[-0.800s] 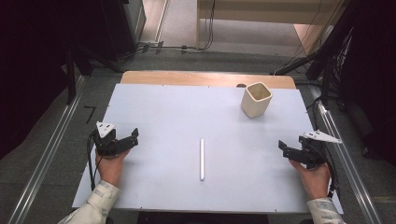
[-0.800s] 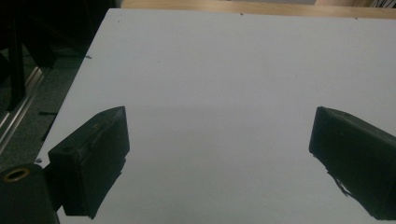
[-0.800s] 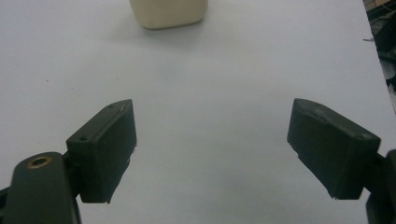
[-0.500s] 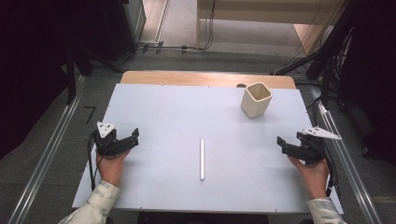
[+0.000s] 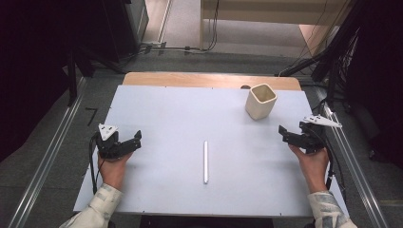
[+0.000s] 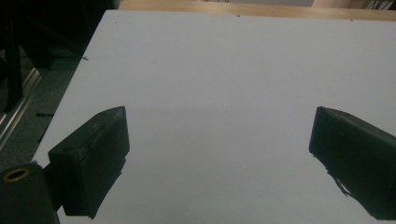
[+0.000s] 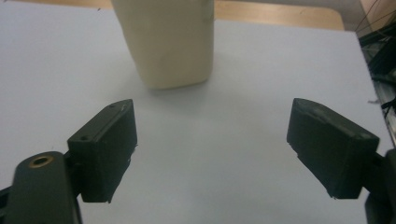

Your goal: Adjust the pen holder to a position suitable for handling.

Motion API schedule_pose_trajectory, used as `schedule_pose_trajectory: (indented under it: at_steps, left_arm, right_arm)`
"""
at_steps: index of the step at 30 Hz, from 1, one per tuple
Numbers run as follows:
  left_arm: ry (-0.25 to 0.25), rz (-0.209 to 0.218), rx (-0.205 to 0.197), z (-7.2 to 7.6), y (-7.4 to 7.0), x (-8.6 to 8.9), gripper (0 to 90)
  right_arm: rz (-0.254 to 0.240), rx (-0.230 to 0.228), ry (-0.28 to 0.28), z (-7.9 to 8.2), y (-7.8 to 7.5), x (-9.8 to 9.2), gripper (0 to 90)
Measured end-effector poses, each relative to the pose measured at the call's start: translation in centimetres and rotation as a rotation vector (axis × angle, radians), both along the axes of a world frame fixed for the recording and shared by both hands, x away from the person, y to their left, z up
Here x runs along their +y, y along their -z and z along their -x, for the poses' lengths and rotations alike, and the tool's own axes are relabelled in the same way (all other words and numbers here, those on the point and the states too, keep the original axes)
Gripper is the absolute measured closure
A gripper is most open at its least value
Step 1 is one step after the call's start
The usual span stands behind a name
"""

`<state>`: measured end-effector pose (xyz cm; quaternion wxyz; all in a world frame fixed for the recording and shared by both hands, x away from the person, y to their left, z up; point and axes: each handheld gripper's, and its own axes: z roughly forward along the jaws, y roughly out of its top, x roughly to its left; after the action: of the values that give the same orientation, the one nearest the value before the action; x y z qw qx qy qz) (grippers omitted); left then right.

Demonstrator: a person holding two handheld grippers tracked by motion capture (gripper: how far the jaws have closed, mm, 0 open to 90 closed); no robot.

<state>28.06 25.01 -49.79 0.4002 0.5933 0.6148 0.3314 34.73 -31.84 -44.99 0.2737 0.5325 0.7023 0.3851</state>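
Cup is seen upright at the far right of the white bench. Right hand-held gripper, jaws apart and empty, is held near the cup; left hand-held gripper, likewise apart, well away; white stick between them.

A lab: white table on aluminium rails, cables across the floor.

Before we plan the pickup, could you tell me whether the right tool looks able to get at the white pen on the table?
Probably yes: the right tool is open, and bare table lies between it and the pen; the cup stands off to the far side.
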Motion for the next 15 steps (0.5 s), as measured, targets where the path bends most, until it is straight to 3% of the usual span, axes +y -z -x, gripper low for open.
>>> schedule_pose_trajectory:
  at_steps: [2,15]
  left_arm:
    - [-0.001,0.001,0.0,0.0,0.0,0.0,5.7]
    - [-0.001,0.004,-0.001,0.0,0.1,0.1,5.7]
  right_arm:
    - [-0.004,-0.021,0.014,-0.5,-0.4,0.1,12.2]
    - [0.004,-0.016,0.023,-4.5,-1.9,1.1,12.4]
